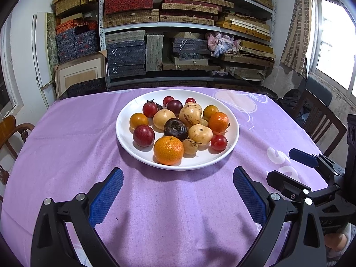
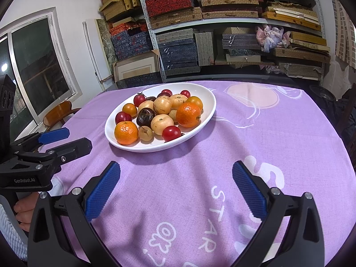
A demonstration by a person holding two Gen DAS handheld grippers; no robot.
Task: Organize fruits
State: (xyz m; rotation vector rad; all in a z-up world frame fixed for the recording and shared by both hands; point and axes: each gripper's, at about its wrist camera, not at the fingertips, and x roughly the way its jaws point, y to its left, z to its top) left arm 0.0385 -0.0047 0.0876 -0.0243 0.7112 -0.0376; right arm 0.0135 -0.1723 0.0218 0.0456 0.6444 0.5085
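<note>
A white plate [image 1: 126, 143] [image 2: 200, 120] in the middle of the purple tablecloth holds several fruits: two oranges [image 1: 168, 150] [image 2: 126, 132], pale yellow round fruits [image 1: 200, 134] [image 2: 162, 121], a dark purple fruit [image 1: 175, 129] [image 2: 145, 116], red plums [image 1: 143, 135] [image 2: 123, 117] and small red tomatoes [image 1: 219, 142] [image 2: 171, 133]. My left gripper [image 1: 178, 178] [image 2: 66, 139] is open, just short of the plate's near rim, nothing between its blue pads. My right gripper [image 2: 176, 178] [image 1: 291, 166] hangs open over bare cloth, to the right of the plate.
Purple tablecloth [image 1: 169, 211] with white print [image 2: 213, 211] covers the table. Wooden chairs stand at the left [image 1: 11, 131] and right [image 1: 320, 122] edges. Shelves of stacked boxes [image 1: 184, 29] fill the back wall. Windows at left [image 2: 37, 71] and right [image 1: 333, 42].
</note>
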